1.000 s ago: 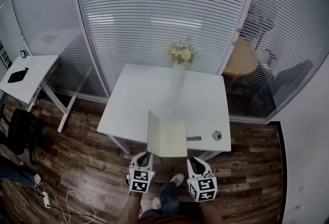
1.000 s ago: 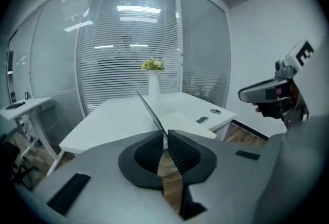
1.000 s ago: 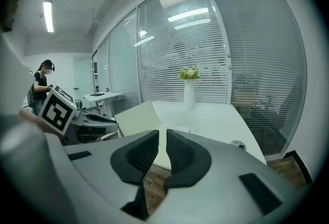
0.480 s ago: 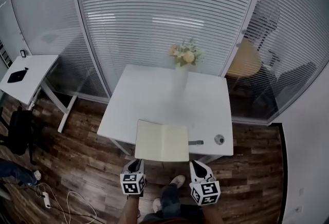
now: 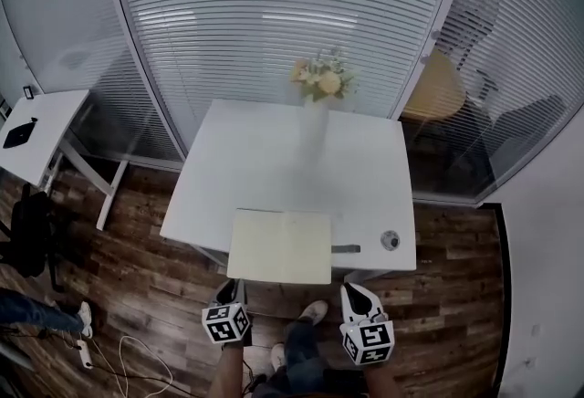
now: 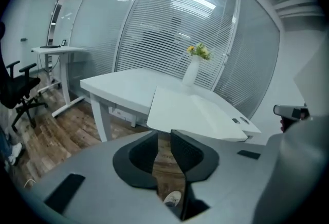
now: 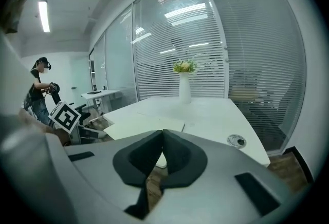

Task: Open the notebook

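The grey left tool (image 6: 164, 141) is empty, its 2 black jaws parted and opening, with only the brown wooden floor (image 5: 137, 296) showing in the gap. The grey right tool (image 7: 162, 140) is clenched on nothing. Both hang just off the near edge of the white rectangular counter (image 5: 265, 168). The cream-paged notebook (image 5: 280, 246) lies open and flat at that near edge, overhanging it. A white vase of yellow flowers (image 5: 314, 118) stands at the far edge, and a round metal grommet (image 5: 391, 241) sits by the near-right corner.
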The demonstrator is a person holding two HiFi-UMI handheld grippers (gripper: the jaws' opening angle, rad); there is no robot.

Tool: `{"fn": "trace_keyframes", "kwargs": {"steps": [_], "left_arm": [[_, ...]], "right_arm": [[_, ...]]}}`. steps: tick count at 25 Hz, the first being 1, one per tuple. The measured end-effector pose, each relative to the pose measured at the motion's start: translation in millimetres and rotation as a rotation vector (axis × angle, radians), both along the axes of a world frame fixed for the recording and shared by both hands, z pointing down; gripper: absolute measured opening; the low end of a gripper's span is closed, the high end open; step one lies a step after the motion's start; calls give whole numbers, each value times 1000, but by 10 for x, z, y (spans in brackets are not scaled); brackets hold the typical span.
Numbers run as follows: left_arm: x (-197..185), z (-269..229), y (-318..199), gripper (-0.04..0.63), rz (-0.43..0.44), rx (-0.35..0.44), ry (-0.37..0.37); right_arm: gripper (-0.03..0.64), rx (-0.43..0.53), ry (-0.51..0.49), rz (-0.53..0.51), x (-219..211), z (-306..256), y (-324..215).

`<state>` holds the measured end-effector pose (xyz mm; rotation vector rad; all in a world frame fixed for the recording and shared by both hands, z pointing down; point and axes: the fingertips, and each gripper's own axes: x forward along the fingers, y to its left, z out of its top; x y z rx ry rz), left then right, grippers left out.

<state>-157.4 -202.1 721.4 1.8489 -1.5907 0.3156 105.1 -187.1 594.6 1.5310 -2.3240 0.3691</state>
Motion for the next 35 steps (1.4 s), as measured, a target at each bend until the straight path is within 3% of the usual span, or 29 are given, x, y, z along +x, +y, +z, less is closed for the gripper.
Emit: {"fn": "trace_keyframes", "kwargs": {"steps": [5,7,9,13,15,20,27,35], "left_arm": [[-31,147,-38,96,-24,-41,7],[-50,163,-32,139,-30,-48,-5],[-80,136,-21,228,-23,-45,-34],[-200,-36,-16,245,-28,-3,-67],[-152,-170,-29,238,20,29,-81],[221,-641,-64,141,191,151,-167],[558,-1482,-77,43,230,338,-120],[802,-2110,154,25,316,450,-89]], "right_arm": [[14,-11,2,21,97,69,22],[14,-4,-24,37,135,59,19],[14,2,-46,54,160,37,7],[14,11,-7,67,135,-1,-24],[14,24,13,69,109,-50,-32],[14,68,12,90,65,-249,7],[14,157,-10,105,-47,-683,152],[14,249,-6,121,-125,-1086,379]]}}
